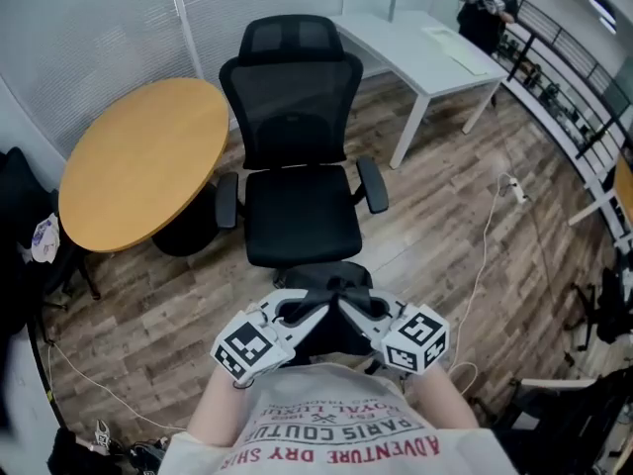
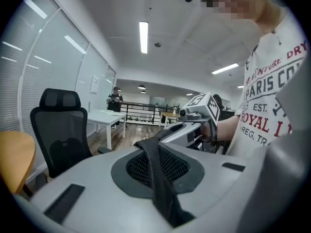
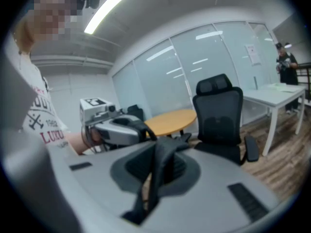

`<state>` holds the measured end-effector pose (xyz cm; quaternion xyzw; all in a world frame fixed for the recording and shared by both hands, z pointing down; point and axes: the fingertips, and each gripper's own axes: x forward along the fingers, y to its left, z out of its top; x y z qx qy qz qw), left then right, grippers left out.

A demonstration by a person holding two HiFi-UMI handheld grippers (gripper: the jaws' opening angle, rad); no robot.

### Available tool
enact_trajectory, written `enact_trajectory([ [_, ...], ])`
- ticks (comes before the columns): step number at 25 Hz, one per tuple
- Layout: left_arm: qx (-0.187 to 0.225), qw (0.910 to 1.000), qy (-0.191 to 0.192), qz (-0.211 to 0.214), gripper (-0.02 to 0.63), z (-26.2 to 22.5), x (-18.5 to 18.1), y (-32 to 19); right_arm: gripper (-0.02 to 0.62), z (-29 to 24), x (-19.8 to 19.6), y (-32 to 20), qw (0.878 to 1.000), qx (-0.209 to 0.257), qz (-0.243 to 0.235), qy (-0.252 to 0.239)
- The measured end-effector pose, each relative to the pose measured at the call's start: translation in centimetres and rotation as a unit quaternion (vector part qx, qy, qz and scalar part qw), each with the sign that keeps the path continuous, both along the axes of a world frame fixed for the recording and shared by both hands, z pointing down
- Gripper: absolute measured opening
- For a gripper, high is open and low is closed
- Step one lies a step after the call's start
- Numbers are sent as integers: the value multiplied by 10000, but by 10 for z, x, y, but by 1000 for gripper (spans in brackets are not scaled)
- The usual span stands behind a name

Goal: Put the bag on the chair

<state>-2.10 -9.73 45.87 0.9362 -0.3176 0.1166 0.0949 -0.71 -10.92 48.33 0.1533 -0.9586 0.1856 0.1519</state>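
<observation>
The black office chair [image 1: 297,166] stands in front of me, and nothing lies on its seat [image 1: 302,221]. A black bag [image 1: 329,339] hangs low between my two grippers, just short of the seat's front edge. My left gripper [image 1: 309,313] is shut on one of the bag's webbing straps [image 2: 163,193], which runs across its closed jaws. My right gripper [image 1: 358,310] is shut on another black strap [image 3: 155,188]. The two grippers point at each other, close together. Each one shows in the other's view, the right gripper [image 2: 194,125] and the left gripper [image 3: 116,130]. Most of the bag's body is hidden under the grippers.
A round wooden table [image 1: 143,161] stands left of the chair, nearly touching its armrest. A white desk [image 1: 415,47] is behind it to the right. Cables [image 1: 485,255] trail over the wood floor. A person [image 1: 487,8] stands by the far railing. Dark items [image 1: 20,236] crowd the left edge.
</observation>
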Motion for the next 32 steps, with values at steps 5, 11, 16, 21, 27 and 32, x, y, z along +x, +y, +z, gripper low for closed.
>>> enact_trajectory([
  [5, 136, 9979, -377, 511, 52, -3, -35, -43, 39, 1, -35, -46, 9999, 33, 95, 93],
  [11, 92, 9995, -314, 9, 52, -5, -85, -112, 40, 0, -89, -110, 9996, 156, 142, 163],
  [16, 47, 9989, -194, -419, 52, -5, -115, -162, 40, -2, -118, -164, 9997, 199, -15, 141],
  [21, -68, 9966, -155, -803, 52, 2, -132, -220, 40, 4, -137, -220, 9993, 152, -311, 162],
  [27, -247, 9931, -123, -1141, 52, 7, -151, -283, 40, 10, -155, -278, 9956, 101, -903, 246],
  [32, -365, 9902, -74, -1344, 52, 12, -167, -330, 40, 15, -171, -321, 9927, 136, -1163, 284],
])
